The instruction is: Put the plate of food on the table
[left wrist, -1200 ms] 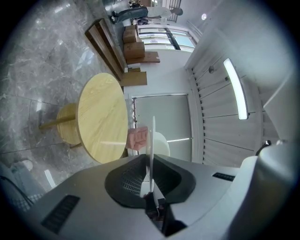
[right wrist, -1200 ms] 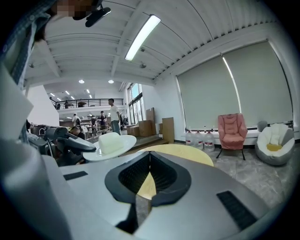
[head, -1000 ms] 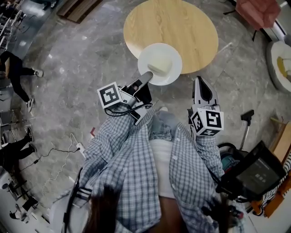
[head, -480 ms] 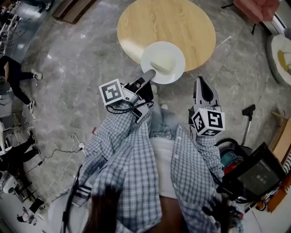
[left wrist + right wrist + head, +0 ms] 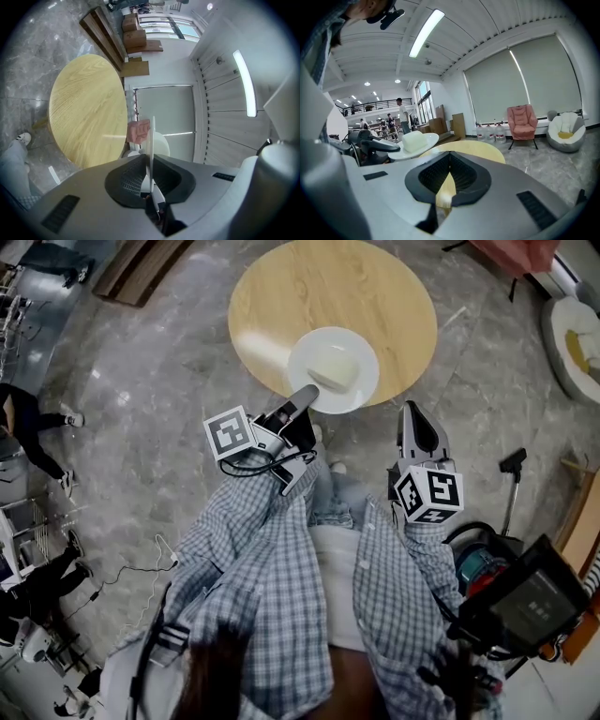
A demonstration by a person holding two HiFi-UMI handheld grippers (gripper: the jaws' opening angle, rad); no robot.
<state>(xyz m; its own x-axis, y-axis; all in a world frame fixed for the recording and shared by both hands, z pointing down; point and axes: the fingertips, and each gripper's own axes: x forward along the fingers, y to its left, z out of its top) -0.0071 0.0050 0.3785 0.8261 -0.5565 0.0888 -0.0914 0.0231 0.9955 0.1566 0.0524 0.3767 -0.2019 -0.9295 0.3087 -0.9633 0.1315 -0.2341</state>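
The left gripper point(image 5: 305, 396) has its fingers point(image 5: 132, 177) pinched narrow on the near rim of the white plate point(image 5: 309, 351), which shows edge-on between them in the left gripper view. The plate is held out level, with a pale block of food point(image 5: 335, 371) on it. It hangs over the near edge of the round wooden desk point(image 5: 309, 287), upper middle of the head view. The right gripper point(image 5: 411, 411) points out over the grey floor point(image 5: 169, 362) at centre right, beside the desk. Its fingers point(image 5: 464, 176) are closed together with nothing between them.
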